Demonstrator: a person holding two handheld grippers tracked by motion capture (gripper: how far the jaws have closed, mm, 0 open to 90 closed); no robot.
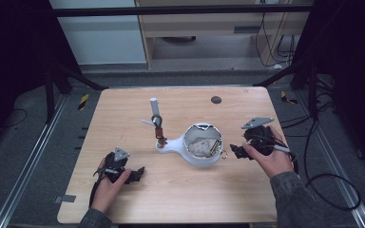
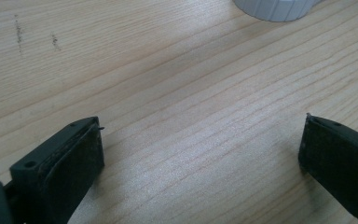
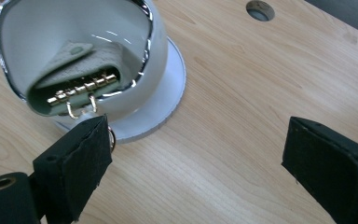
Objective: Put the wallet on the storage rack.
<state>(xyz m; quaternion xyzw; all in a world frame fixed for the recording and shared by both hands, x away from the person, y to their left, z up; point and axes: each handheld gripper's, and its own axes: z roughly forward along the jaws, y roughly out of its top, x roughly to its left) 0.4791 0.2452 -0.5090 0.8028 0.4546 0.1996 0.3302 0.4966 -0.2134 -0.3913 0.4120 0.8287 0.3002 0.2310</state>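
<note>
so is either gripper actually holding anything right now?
No. The left gripper and the right gripper are both open over bare wooden table; the white bowl-shaped holder stands ungripped.

Light wood table (image 1: 123,114) centre frame on grey floor (image 1: 24,142). Wooden cabinet (image 1: 209,28) upper centre. Dark surroundings at both upper corners.

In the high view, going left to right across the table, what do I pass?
Left gripper → upright post with the dark ring → white bowl-shaped holder with a pale key case inside → right gripper.
</note>
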